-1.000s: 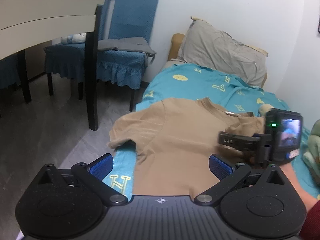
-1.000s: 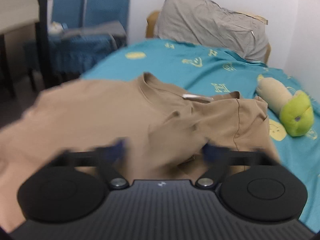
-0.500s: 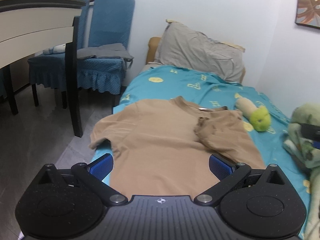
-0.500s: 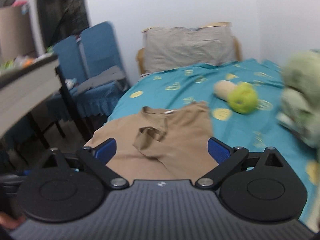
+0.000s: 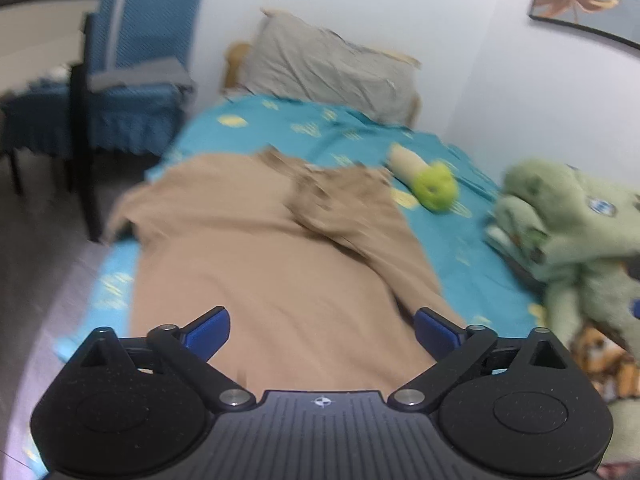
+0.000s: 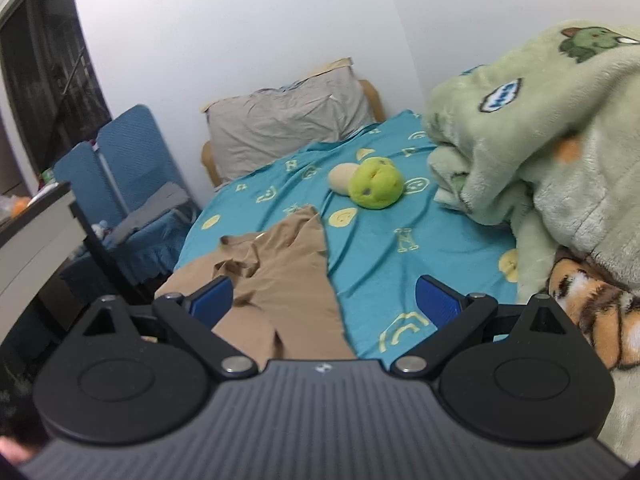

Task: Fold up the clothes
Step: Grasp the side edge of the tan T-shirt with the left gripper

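Observation:
A tan T-shirt (image 5: 260, 248) lies spread on the teal bed sheet (image 5: 320, 124), its right sleeve folded in over the body and its left sleeve hanging off the bed's edge. My left gripper (image 5: 322, 330) hovers over the shirt's lower part; its jaws are closing, still wide apart, with nothing pressed between the blue pads. In the right wrist view the same T-shirt (image 6: 276, 280) shows on the left of the sheet (image 6: 384, 240). My right gripper (image 6: 324, 300) stands open above the shirt's right edge and holds nothing.
A green and cream plush toy (image 5: 434, 186) lies beyond the shirt. A bundled green blanket (image 6: 540, 140) and a tiger-striped plush (image 6: 592, 320) fill the bed's right side. A grey pillow (image 5: 324, 68) is at the head. Blue chairs (image 5: 136, 72) and a table (image 5: 36, 32) stand left of the bed.
Both grippers pulled back from the shirt and swung right. The right gripper left the folded sleeve, rose and rolled; the blanket pile came into view. The left view now sits lower over the shirt.

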The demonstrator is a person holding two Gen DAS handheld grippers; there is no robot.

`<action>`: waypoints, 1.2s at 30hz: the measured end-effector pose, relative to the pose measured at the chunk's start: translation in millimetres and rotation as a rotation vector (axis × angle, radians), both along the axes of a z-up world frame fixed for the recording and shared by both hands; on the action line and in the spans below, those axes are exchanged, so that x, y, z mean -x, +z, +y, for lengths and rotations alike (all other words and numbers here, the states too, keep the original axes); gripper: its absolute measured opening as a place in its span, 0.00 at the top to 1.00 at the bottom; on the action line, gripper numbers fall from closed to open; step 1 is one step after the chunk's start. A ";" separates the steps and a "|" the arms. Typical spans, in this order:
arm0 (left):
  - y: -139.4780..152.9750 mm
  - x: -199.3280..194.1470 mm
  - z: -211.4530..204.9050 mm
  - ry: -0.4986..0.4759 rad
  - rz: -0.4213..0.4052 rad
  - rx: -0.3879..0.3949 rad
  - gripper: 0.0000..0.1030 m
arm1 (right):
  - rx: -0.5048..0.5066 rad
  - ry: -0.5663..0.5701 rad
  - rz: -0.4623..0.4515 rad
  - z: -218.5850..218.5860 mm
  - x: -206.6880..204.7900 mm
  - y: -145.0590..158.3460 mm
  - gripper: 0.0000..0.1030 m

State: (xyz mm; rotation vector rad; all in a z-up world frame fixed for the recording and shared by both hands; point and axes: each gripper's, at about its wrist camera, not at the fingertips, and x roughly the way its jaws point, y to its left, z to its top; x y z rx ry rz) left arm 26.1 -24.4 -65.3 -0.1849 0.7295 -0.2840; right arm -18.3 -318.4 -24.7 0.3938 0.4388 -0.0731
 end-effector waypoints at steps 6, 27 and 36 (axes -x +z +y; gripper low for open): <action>-23.1 13.7 -49.2 -0.173 0.075 0.061 0.22 | -0.050 -0.015 -0.003 -15.1 0.7 -6.5 0.03; -88.6 15.3 -84.3 -0.375 0.357 0.286 0.79 | -0.220 -0.037 -0.017 -86.0 11.6 -8.5 0.03; -94.5 17.5 -99.2 -0.447 0.349 0.295 1.00 | -0.262 -0.012 0.075 -80.3 -8.3 -29.6 0.03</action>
